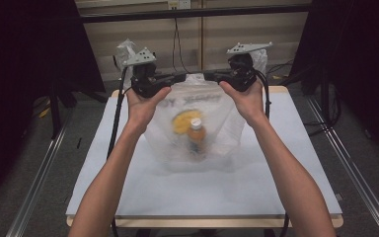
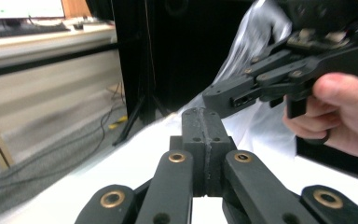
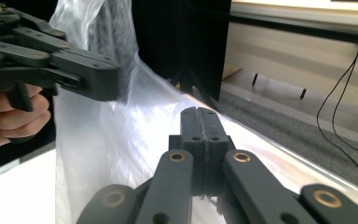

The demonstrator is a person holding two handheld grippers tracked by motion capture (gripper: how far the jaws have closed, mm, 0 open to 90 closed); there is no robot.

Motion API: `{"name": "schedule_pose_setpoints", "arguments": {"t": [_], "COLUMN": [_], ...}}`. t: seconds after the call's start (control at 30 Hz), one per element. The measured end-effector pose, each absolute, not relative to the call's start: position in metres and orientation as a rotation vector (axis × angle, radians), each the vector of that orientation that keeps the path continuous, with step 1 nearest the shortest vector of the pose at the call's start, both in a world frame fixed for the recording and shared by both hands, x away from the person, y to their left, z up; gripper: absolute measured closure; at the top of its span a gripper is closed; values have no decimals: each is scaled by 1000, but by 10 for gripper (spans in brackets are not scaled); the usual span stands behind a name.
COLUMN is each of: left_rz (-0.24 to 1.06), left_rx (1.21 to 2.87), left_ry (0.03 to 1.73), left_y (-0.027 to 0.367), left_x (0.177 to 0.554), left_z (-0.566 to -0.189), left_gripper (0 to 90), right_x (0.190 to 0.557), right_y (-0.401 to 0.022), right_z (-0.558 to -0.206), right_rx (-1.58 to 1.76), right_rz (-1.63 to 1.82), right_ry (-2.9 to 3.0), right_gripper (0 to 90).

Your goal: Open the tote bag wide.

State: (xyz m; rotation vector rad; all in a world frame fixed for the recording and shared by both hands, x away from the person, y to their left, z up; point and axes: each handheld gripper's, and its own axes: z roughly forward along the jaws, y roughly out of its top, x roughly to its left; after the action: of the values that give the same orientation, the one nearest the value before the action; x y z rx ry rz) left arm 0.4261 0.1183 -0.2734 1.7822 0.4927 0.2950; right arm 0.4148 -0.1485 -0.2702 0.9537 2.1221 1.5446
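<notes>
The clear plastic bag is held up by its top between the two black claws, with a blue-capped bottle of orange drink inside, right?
Nearly: the bottle's cap is white, not blue, as the high view shows. The clear plastic bag hangs between the left claw and right claw.

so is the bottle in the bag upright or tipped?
Upright: the bottle stands with its white cap up inside the clear plastic bag, beside something yellow.

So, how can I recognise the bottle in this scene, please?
Look at the white table, then at the clear plastic bag that the left gripper and right gripper hold up by its top edge. The bottle stands inside it, amber with a white cap, beside a flat yellow item.
</notes>
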Motion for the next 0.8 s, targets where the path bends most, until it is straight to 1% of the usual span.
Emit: {"name": "schedule_pose_setpoints", "arguments": {"t": [0.23, 0.5, 0.8], "left_rz": [284, 237, 173], "left_rx": [1871, 1881, 1876], "left_ry": [492, 491, 454], "left_y": [114, 114, 106], "left_x": [426, 421, 406], "left_z": [-299, -322, -343], "left_gripper": [900, 900, 900], "right_x": [417, 414, 399], "right_y": [-144, -138, -133], "right_z": [-295, -324, -355], "right_rx": [1003, 989, 957], "right_rz": [1448, 1428, 1446], "right_ry": [2185, 2287, 2390], "right_gripper": [900, 900, 900]}}
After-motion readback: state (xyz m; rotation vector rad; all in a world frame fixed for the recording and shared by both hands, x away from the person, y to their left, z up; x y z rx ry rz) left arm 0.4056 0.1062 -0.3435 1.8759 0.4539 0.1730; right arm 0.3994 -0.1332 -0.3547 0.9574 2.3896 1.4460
